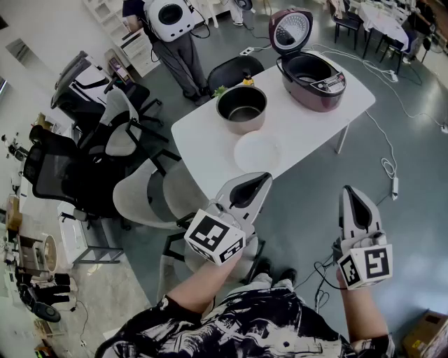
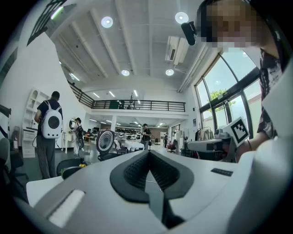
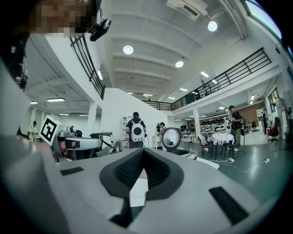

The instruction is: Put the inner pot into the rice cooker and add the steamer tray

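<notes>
The maroon rice cooker (image 1: 312, 75) stands at the far right of the white table (image 1: 210, 150) with its lid (image 1: 290, 29) up and its well empty. The dark inner pot (image 1: 242, 108) sits mid-table, and the round white steamer tray (image 1: 257, 152) lies just in front of it. My left gripper (image 1: 263, 179) hovers level over the table's near edge, close to the tray, shut and holding nothing. My right gripper (image 1: 348, 191) is off the table to the right, over the floor, also shut and holding nothing. The cooker's lid (image 2: 105, 141) (image 3: 171, 138) shows ahead in both gripper views.
A black chair (image 1: 234, 70) stands behind the table, and several office chairs (image 1: 140, 192) crowd its left side. A person with a white backpack (image 1: 170, 21) stands beyond. Cables and a power strip (image 1: 394, 186) lie on the floor at the right.
</notes>
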Tool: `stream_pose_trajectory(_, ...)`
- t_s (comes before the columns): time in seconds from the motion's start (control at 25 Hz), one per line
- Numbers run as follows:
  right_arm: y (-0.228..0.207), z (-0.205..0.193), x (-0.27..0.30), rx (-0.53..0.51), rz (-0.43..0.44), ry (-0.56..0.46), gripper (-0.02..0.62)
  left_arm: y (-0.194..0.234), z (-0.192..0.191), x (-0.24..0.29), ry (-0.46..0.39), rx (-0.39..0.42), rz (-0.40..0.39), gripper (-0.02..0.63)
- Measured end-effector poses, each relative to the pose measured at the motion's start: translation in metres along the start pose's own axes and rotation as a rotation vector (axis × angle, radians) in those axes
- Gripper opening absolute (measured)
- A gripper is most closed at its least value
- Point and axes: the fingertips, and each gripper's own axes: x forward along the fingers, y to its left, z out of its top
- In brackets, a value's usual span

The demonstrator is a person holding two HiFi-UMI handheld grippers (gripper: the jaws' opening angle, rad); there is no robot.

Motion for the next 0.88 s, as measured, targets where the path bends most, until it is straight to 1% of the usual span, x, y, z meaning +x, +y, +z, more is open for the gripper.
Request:
stream_pose_trajectory(0.4,0.004,0.000,0.001,0.002,0.012,-0.006,-0.009,0.001,-0.001,-0.002,-0.002,-0.007,0.003,0.005)
stream_pose_trajectory(0.48,0.006,0.006,0.001,0.022,0.039,-0.047,-0.009,0.001,0.000,-0.002,-0.003,-0.009,0.003,0.005)
stream_pose_trajectory(0.56,0.013,0.014,0.005,0.063,0.112,-0.103,-0.004,0.000,0.001,-0.002,-0.005,-0.010,0.001,0.005)
stream_pose_trajectory(0.6,0.018,0.017,0.009,0.087,0.157,-0.125,0.335,0.000,0.001,-0.002,-0.006,-0.010,0.001,0.005)
stream_pose_trajectory(0.64,0.022,0.020,0.012,0.101,0.188,-0.141,0.480,0.000,0.001,-0.002,-0.007,-0.010,0.001,0.005)
stream_pose_trajectory(0.68,0.024,0.022,0.013,0.096,0.201,-0.151,0.517,0.001,0.001,-0.002,-0.008,-0.010,0.000,0.005)
stream_pose_trajectory(0.72,0.026,0.024,0.014,0.076,0.205,-0.157,0.540,0.001,0.001,-0.002,-0.008,-0.010,0.000,0.005)
stream_pose_trajectory(0.76,0.027,0.025,0.014,0.056,0.204,-0.161,0.551,0.001,0.001,-0.002,-0.008,-0.010,0.000,0.005)
stream_pose_trajectory(0.88,0.026,0.024,0.014,0.033,0.199,-0.151,0.552,0.001,0.001,-0.001,-0.008,-0.009,0.000,0.005)
